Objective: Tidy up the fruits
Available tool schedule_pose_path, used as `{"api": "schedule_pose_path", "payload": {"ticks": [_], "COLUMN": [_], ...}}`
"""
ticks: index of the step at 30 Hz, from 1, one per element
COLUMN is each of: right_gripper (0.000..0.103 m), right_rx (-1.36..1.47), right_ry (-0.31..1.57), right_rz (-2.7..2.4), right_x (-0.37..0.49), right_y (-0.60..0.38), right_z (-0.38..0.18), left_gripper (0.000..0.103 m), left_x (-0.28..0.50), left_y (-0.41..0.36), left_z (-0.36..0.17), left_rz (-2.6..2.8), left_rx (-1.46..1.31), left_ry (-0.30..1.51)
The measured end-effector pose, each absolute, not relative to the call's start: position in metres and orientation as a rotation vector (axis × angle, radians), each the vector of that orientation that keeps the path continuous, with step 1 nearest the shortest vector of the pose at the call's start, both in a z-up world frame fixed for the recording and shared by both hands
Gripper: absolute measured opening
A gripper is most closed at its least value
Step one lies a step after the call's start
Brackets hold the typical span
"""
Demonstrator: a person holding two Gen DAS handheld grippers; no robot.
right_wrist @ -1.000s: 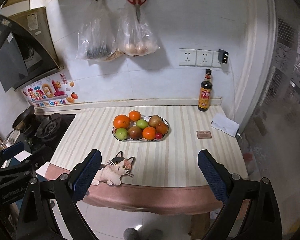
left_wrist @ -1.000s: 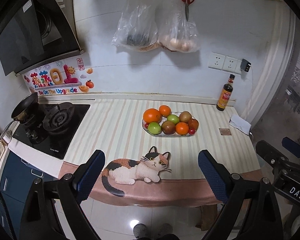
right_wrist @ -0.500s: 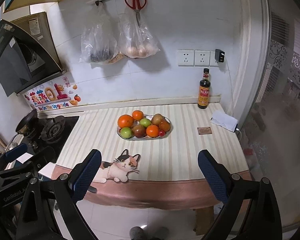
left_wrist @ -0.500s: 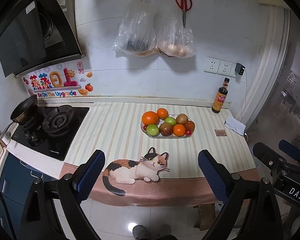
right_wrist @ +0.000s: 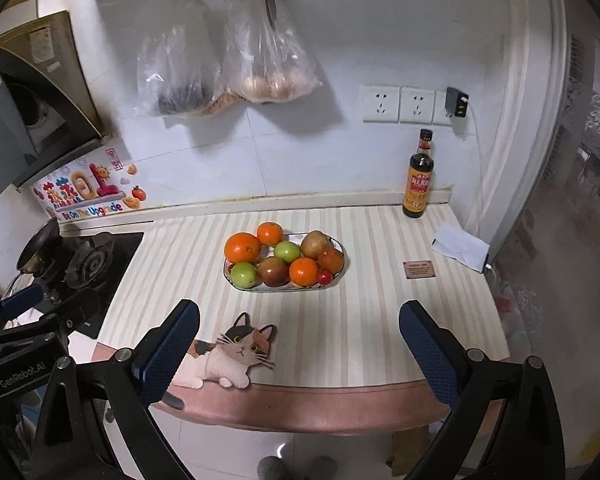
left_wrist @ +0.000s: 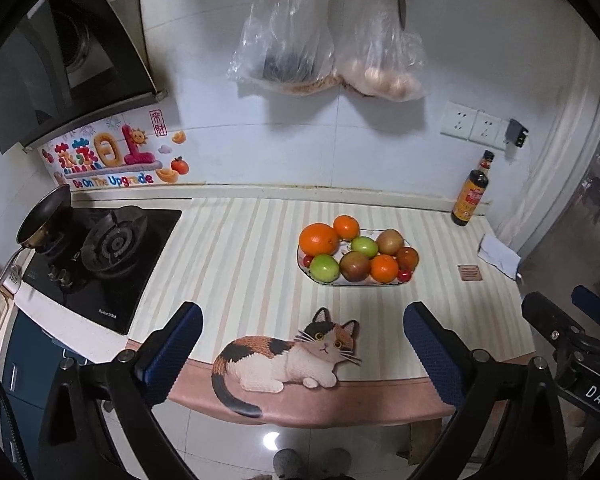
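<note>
An oval plate on the striped counter holds several fruits: a large orange, smaller oranges, green apples, brownish fruits and small red ones. My left gripper is open and empty, held in front of the counter's near edge, well short of the plate. My right gripper is open and empty too, also before the near edge. The left gripper's body shows at the left of the right wrist view.
A cat-shaped mat lies at the counter's near edge. A gas stove with a small pan is on the left. A sauce bottle, a folded paper and a small card are right. Bags and scissors hang above.
Both grippers have moved closer to the counter; the plate and mat appear larger than half a second ago. Both stay open and empty.
</note>
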State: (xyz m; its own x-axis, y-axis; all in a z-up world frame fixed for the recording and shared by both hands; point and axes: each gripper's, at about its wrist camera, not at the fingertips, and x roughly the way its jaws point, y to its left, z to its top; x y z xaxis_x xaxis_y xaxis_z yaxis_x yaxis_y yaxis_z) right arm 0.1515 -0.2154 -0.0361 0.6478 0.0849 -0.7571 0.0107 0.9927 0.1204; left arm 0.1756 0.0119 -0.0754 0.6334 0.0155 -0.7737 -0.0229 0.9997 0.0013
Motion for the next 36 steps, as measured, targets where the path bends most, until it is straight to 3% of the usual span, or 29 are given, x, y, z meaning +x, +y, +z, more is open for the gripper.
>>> {"api": "schedule_pose_path", "payload": {"ticks": [13,36], "right_gripper": [0.102,0.102], "right_rx": [0.097,0.088], "right_ry": [0.96,1.009], "right_rz": [0.04,0.048], "right_x": [0.216,0.226], "right_y": [-0.209,-0.202], "right_z": [-0.072,-0.088], "left_gripper": [0.103,0.103], "left_x": [0.227,0.229], "left_y": [0.011,0.013], "left_z": [-0.105,-0.119], "left_rz": [0.045,0.046], "left_rx": [0.004,-0.001], "left_ry": [0.967,0.987]}}
